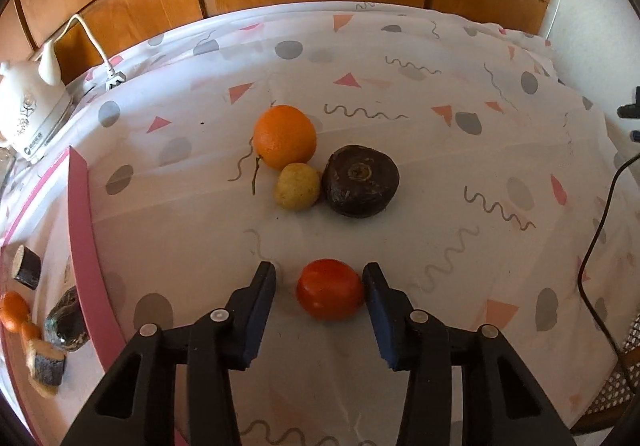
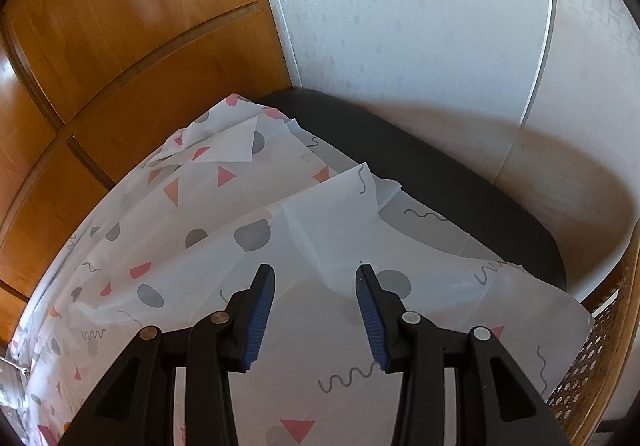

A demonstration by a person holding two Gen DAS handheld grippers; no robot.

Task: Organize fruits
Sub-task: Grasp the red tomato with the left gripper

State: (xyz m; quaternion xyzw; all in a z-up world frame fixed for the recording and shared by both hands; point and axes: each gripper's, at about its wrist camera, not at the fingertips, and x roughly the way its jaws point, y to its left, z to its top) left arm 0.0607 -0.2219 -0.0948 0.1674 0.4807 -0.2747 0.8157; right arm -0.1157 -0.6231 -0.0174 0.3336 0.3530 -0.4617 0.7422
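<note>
**Left gripper straddles a red tomato on the patterned cloth**

At the far left of the left wrist view, a pink tray [image 1: 82,230] holds cut pieces of produce [image 1: 28,268], with a white kettle [image 1: 30,107] above it in the upper left. Toward the centre, on the tablecloth [image 1: 440,205], an orange [image 1: 285,136], a small yellow fruit [image 1: 297,186] and a dark round fruit [image 1: 360,181] sit clustered, touching one another. Lower centre, the left gripper [image 1: 320,276] has its jaws spread around a red tomato [image 1: 330,289]; the right-hand finger touches it, the left-hand one stands apart. In the right wrist view, the right gripper [image 2: 316,278] hangs over the tablecloth, jaws spread and holding nothing, with a dark seat [image 2: 440,181] at the right.
</note>
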